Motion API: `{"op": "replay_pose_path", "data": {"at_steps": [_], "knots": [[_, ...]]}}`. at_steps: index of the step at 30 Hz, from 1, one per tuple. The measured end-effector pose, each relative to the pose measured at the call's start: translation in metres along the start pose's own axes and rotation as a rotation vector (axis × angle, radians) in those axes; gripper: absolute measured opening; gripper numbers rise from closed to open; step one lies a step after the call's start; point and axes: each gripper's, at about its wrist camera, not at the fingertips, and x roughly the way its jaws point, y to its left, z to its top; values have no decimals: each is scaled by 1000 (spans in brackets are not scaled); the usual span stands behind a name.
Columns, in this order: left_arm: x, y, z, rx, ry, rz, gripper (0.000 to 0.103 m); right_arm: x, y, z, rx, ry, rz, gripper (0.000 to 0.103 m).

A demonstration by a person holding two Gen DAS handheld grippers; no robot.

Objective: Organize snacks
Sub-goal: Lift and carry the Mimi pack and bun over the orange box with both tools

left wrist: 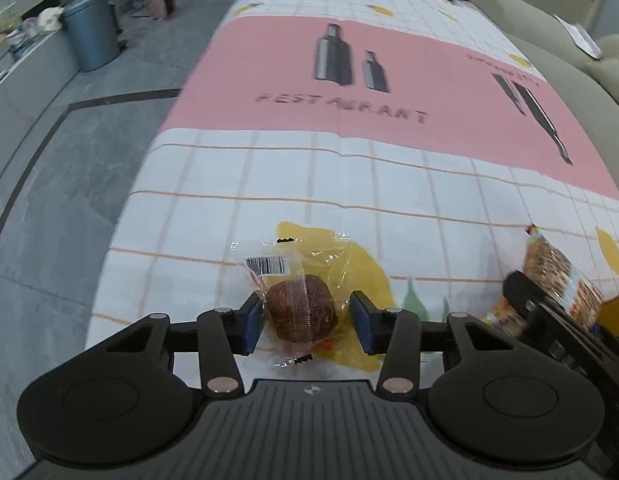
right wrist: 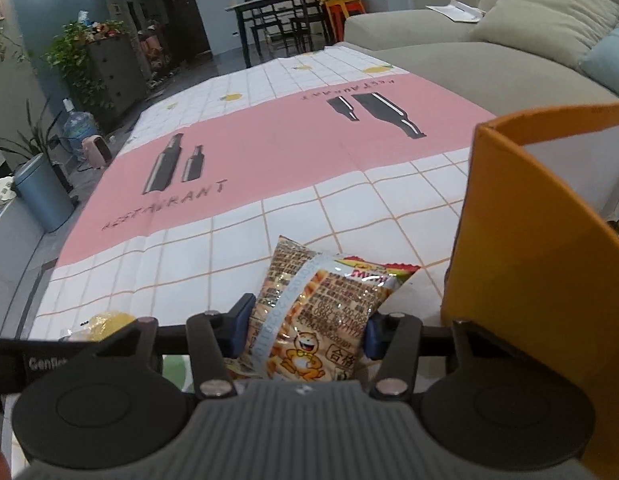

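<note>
A brown cake in clear wrapping [left wrist: 301,312] lies on the tablecloth [left wrist: 349,184] between the fingers of my left gripper [left wrist: 307,320]. The jaws stand open around it, with a gap on the right side. My right gripper [right wrist: 305,330] is shut on a printed snack bag [right wrist: 321,312] and holds it upright just left of an orange box [right wrist: 541,280]. The same bag [left wrist: 557,276] and the right gripper's body show at the right edge of the left wrist view.
The table carries a pink and white checked cloth with bottle prints [right wrist: 269,160]. A beige sofa [right wrist: 489,60] runs along the right side. A blue bin [left wrist: 91,30] and grey floor lie to the left. A dining table stands far back [right wrist: 277,8].
</note>
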Motion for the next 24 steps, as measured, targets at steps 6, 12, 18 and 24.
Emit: {"op": "replay_pose_path", "data": {"at_steps": [6, 12, 18, 24], "knots": [[-18, 21, -7, -48, -30, -35, 51, -26, 3, -2, -7, -21, 78, 51], [-43, 31, -14, -67, -86, -42, 51, -63, 5, 3, -20, -67, 142, 51], [-73, 36, -19, -81, -145, -80, 51, -111, -6, 19, 11, -149, 191, 51], [-114, 27, -20, -87, -210, -152, 51, -164, -31, 34, 34, -233, 223, 51]]}}
